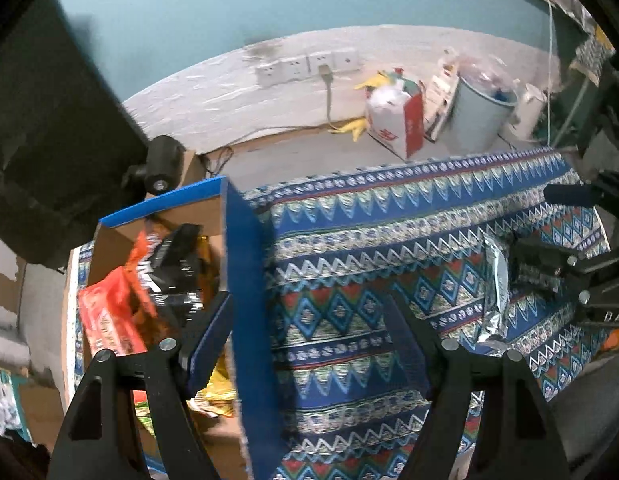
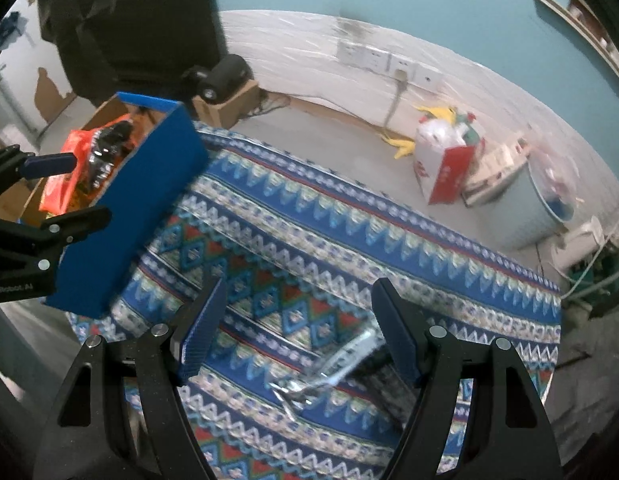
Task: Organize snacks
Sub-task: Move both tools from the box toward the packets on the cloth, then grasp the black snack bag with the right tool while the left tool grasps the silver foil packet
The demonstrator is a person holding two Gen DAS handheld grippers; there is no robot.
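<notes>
Both cameras look steeply down from close above the patterned cloth (image 1: pixel 349 264). The left wrist view sits over the blue box (image 1: pixel 245 280) wall; the right wrist view sees this box (image 2: pixel 133 216) further left (both share the box, cloth and far wall).

Blue-sided cardboard box (image 1: pixel 245 280) — upright, open-topped, holding red, orange and black snack packets (image 1: pixel 149 280) — straddled by the left gripper (image 1: pixel 309 344). Silver foil packet (image 2: pixel 329 364) lies flat between the right gripper (image 2: pixel 301 340) fingers.
</notes>
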